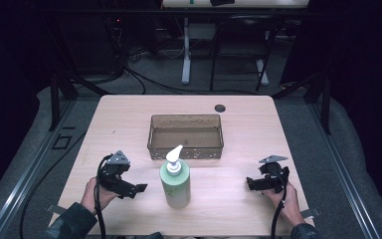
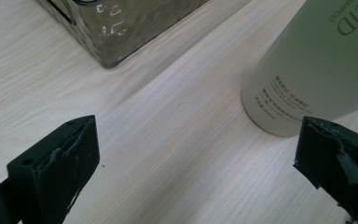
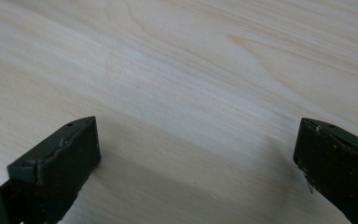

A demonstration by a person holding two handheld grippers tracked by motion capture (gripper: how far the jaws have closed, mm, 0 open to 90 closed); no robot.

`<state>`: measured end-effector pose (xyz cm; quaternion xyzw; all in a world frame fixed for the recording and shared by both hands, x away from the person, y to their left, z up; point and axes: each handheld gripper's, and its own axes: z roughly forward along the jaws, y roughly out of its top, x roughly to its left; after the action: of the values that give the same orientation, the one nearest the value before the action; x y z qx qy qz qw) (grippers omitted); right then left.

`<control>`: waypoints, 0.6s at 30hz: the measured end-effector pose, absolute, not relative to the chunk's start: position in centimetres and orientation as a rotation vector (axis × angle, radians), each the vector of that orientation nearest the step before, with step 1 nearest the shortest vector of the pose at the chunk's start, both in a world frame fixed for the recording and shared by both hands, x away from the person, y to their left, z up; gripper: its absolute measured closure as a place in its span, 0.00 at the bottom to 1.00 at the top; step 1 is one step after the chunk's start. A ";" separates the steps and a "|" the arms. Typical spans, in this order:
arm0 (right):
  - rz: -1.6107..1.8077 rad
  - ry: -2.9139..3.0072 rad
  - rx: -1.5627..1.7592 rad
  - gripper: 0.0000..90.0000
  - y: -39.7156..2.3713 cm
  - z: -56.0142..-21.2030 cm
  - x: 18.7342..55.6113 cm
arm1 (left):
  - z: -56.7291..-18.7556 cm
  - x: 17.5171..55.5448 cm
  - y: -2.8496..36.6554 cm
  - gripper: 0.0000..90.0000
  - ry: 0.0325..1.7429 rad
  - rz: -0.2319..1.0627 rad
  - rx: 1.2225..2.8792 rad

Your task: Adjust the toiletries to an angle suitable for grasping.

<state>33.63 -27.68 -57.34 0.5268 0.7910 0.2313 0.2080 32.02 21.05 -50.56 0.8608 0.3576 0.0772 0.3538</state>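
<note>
A pale green pump bottle (image 1: 175,179) with a white pump head stands upright near the front middle of the wooden table (image 1: 238,129). Behind it sits a clear brownish rectangular bin (image 1: 186,136). My left gripper (image 1: 137,189) rests on the table left of the bottle, open, jaws pointing toward it. In the left gripper view the bottle (image 2: 317,60) stands ahead at the right, outside the jaws, and a corner of the bin (image 2: 116,28) lies ahead at the left. My right gripper (image 1: 251,184) lies right of the bottle, open over bare wood (image 3: 191,93).
A small round grommet hole (image 1: 220,108) lies at the table's back edge. Dark floor, cables and desk legs (image 1: 186,55) lie beyond the table. Bare wood lies between each gripper and the bottle.
</note>
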 end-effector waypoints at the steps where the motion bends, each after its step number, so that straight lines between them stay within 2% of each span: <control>1: 0.625 2.224 1.440 0.04 -27.7 -57.0 33.5 | -50.5 32.0 21.0 0.00 0.917 0.196 2.225; 3: 0.653 2.239 1.419 0.07 -27.8 -56.3 33.2 | -50.5 31.9 20.8 0.00 0.908 0.198 2.227; 9: 0.681 2.258 1.452 0.01 -28.3 -54.9 33.0 | -50.4 31.4 20.0 0.00 0.865 0.187 2.242; 18: 0.670 2.275 1.461 0.01 -28.5 -54.4 33.1 | -49.9 30.4 18.2 0.00 0.773 0.176 2.230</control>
<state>33.08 -28.49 -54.42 0.5162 0.8038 0.2367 0.1773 30.36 18.17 -49.90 0.8723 0.3024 0.0690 0.3780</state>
